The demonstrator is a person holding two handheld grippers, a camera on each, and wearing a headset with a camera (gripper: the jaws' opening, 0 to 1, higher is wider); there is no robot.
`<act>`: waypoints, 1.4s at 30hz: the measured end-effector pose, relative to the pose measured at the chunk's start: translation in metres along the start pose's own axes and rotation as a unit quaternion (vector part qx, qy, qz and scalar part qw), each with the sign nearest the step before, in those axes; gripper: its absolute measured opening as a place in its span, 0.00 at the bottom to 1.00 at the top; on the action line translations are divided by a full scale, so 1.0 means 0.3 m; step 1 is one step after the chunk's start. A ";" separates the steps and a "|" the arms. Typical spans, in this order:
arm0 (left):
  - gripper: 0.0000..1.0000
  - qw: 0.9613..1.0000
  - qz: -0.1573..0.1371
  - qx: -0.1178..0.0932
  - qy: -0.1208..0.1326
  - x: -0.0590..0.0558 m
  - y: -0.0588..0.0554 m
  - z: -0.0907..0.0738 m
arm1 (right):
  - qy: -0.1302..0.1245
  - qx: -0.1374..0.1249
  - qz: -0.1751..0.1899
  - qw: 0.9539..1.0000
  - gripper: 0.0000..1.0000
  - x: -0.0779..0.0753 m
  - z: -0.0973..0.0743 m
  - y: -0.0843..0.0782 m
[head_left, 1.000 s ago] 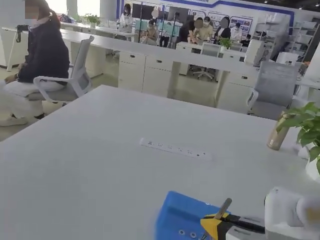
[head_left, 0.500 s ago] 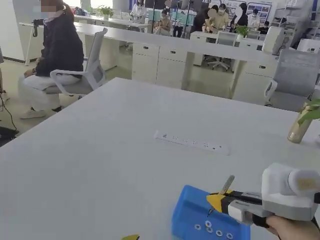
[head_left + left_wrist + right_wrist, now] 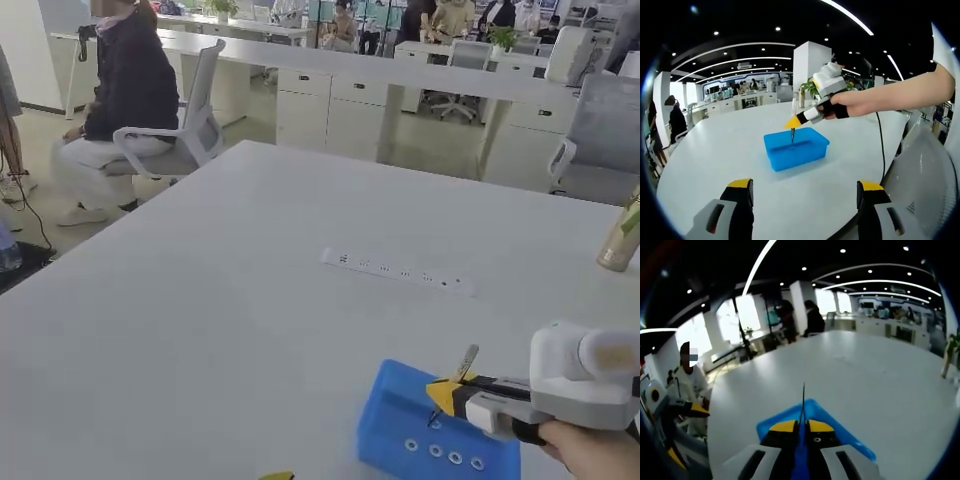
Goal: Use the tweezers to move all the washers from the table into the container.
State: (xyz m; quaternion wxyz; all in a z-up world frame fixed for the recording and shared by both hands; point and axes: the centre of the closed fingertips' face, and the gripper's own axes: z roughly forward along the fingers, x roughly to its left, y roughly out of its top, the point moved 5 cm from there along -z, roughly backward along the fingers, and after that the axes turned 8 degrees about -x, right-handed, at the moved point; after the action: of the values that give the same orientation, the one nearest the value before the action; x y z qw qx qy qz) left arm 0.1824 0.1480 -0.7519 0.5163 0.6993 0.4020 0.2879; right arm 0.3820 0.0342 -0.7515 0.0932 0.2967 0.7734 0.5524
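Note:
A blue container (image 3: 384, 424) sits on the white table (image 3: 220, 310) with several washers (image 3: 435, 451) lying inside it. My right gripper (image 3: 441, 394) is shut on thin metal tweezers (image 3: 466, 361) that point steeply down into the container. In the right gripper view the tweezers (image 3: 803, 399) run forward between the shut gripper (image 3: 802, 426) over the container (image 3: 845, 436). My left gripper (image 3: 805, 197) is open with nothing between its fingers, on the near side of the container (image 3: 796, 149). It faces the right gripper (image 3: 794, 123). A yellow tip of the left gripper (image 3: 278, 476) shows at the bottom edge.
A white power strip (image 3: 398, 271) lies mid-table beyond the container. A bottle (image 3: 618, 246) stands at the table's far right. A person sits on an office chair (image 3: 180, 135) past the far left edge. More desks and people fill the room behind.
The head camera has tipped down, so the container and right gripper sit higher in the picture. The right gripper still holds the tweezers over the container.

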 end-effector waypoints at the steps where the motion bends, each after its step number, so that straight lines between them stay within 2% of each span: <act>1: 0.87 1.000 -0.001 0.000 0.000 0.000 0.000 0.000 | -0.002 0.000 0.000 1.000 0.03 -0.002 -0.005 0.000; 12: 0.86 1.000 -0.003 0.001 -0.001 0.002 -0.006 0.002 | -0.033 -0.007 0.006 0.999 0.03 -0.057 -0.101 -0.011; 20: 0.85 1.000 0.000 0.005 -0.002 -0.001 -0.010 0.002 | -0.042 -0.025 0.001 0.999 0.03 -0.014 -0.218 0.003; 26: 0.85 1.000 0.001 0.008 -0.006 -0.004 -0.011 0.001 | -0.036 -0.031 -0.005 0.999 0.03 0.027 -0.279 -0.007; 30: 0.85 1.000 0.000 0.005 -0.006 -0.005 -0.010 0.000 | -0.020 -0.025 -0.013 0.999 0.03 0.056 -0.311 -0.027; 32: 0.84 1.000 0.002 0.007 -0.005 -0.004 -0.012 -0.002 | -0.011 -0.014 -0.025 1.000 0.03 0.085 -0.324 -0.041; 34: 0.84 1.000 0.001 0.006 -0.007 -0.005 -0.011 -0.003 | 0.010 -0.007 -0.023 1.000 0.03 0.126 -0.332 -0.058; 35: 0.84 1.000 0.001 0.006 -0.007 -0.005 -0.011 -0.004 | 0.024 0.000 -0.022 0.999 0.03 0.141 -0.337 -0.073; 40: 0.83 1.000 0.000 0.006 -0.014 -0.011 -0.012 -0.005 | 0.061 0.042 -0.029 0.997 0.03 0.209 -0.343 -0.145; 41: 0.81 1.000 0.000 0.002 -0.020 -0.016 -0.006 -0.007 | 0.071 0.045 -0.027 0.996 0.03 0.217 -0.342 -0.159; 42: 0.80 0.999 0.001 -0.018 -0.028 -0.024 0.014 -0.010 | 0.080 0.050 -0.028 0.995 0.03 0.229 -0.341 -0.171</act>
State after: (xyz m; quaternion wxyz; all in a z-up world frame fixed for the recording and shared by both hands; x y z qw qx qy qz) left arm 0.1775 0.1425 -0.7469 0.5396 0.6980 0.3815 0.2758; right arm 0.2600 -0.0199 -0.7473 0.0310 0.2343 0.8132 0.5319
